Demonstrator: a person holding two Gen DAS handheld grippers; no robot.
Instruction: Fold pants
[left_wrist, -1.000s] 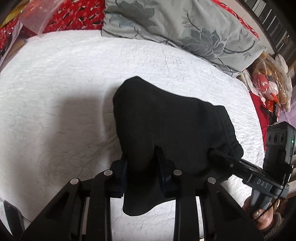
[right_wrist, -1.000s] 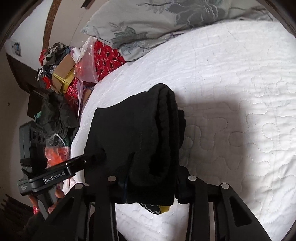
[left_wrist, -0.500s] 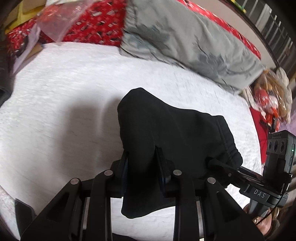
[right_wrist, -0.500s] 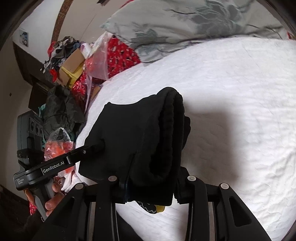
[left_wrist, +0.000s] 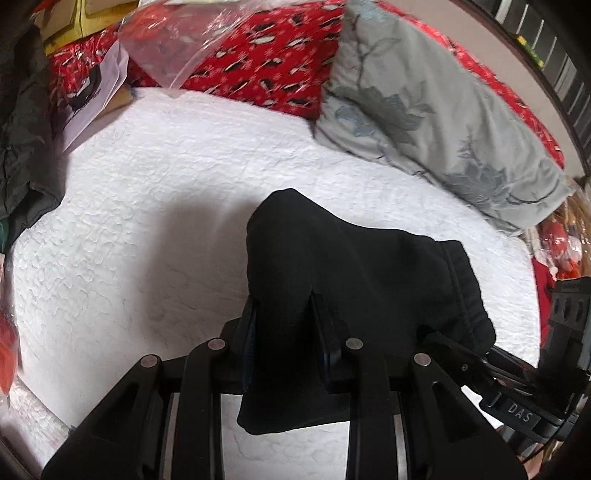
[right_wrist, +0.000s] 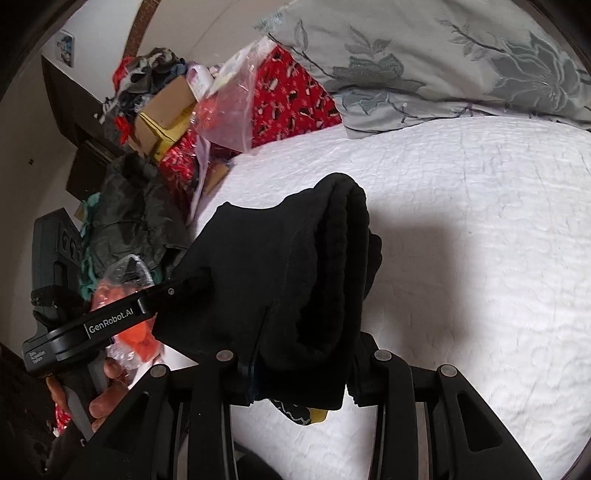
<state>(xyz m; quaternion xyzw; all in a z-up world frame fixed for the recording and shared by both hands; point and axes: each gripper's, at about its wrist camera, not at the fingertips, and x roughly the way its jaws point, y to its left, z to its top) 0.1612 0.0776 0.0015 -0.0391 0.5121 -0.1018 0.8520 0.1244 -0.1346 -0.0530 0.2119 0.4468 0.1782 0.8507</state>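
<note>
Above the white quilted bed (left_wrist: 155, 236), the folded black pants (left_wrist: 347, 273) hung between both tools: left tool (left_wrist: 284, 321) clamped one edge, right tool (right_wrist: 306, 343) the thick waistband end, probably so the fold held together while clear of the quilt.

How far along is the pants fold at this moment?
Done: the black pants are already doubled into a thick, layered bundle. In hand: the left gripper and the right gripper each clamp one end, holding it off the white quilt. Left: setting it down, and whether another fold follows, I cannot tell.
</note>
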